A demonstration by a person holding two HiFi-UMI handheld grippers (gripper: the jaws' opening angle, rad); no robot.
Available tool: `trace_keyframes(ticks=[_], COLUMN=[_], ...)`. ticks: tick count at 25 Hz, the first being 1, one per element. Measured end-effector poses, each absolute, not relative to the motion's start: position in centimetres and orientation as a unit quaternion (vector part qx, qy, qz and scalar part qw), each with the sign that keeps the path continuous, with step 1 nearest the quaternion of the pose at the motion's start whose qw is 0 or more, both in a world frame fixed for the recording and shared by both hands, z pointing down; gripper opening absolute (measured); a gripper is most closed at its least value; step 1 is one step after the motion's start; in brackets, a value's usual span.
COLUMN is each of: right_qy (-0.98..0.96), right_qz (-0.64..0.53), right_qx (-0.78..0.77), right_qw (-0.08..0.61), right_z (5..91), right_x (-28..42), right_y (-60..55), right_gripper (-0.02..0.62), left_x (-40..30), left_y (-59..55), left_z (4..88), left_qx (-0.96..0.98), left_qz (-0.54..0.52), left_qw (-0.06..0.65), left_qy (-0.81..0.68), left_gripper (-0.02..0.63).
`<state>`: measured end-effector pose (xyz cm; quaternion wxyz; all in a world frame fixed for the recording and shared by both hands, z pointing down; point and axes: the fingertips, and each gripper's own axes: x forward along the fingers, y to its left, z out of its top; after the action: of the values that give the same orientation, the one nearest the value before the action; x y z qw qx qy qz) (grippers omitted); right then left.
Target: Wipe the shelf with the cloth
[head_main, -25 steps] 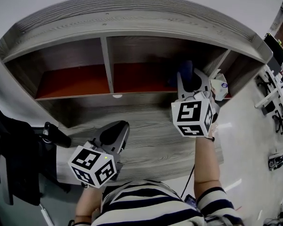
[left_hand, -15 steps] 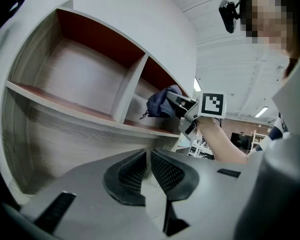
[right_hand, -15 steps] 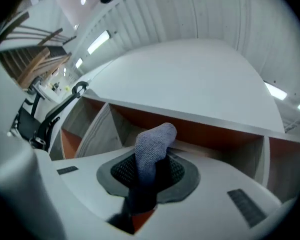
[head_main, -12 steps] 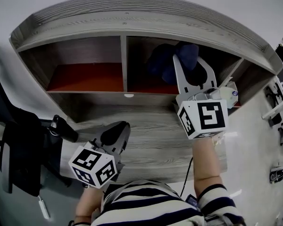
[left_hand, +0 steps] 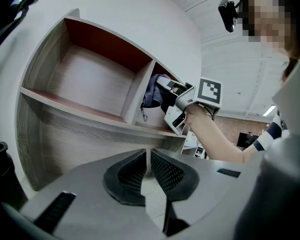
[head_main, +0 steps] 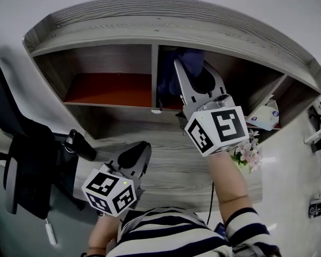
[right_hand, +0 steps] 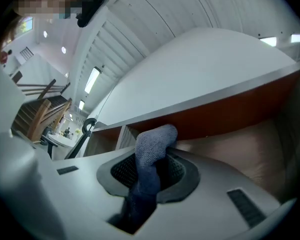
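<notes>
Right gripper (head_main: 193,72) and cloth (head_main: 167,81) — farther left now, beside the divider (head_main: 154,75)

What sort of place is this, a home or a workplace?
Probably an office or lab, though not certain: a black office chair stands beside the grey wooden shelf, and long strip lights run along the ceiling.

Even, soft indoor light; ceiling strips glow in both gripper views; strong fisheye bending at edges; shelf recesses shadowed

Right tongs (head_main: 193,69) inside grey shelf (head_main: 150,27), blue cloth (head_main: 188,61) beside divider (head_main: 154,76), left tongs (head_main: 139,150) lower, outside
</notes>
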<state>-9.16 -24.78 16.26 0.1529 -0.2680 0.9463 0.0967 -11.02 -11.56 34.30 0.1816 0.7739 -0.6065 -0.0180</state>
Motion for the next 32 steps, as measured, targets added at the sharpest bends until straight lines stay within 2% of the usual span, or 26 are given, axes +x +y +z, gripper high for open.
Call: trace_keyframes(ticks=[7, 13, 32], right_qy=[0.957, 0.959, 0.966], right_qz=[0.063, 0.073, 0.091], right_qx=[-0.229, -0.229, -0.239], right_qw=[0.168, 0.149, -0.035], right_z=[16.5, 16.6, 22.8], right_x=[-10.8, -11.7, -13.4], right_y=[-24.8, -25.1, -26.9], right_gripper=[0.095, 0.095, 0.092], left_x=[-11.8, -12.0, -12.0], left_y=[-11.1, -11.1, -11.3], left_z=[34.6, 34.7, 34.8], left_qx=[0.766, 0.764, 0.769], left_qz=[-0.017, -0.017, -0.017], left_qw=[0.185, 0.186, 0.188], left_qy=[-0.616, -0.617, -0.61], left_gripper=[0.041, 0.04, 0.04])
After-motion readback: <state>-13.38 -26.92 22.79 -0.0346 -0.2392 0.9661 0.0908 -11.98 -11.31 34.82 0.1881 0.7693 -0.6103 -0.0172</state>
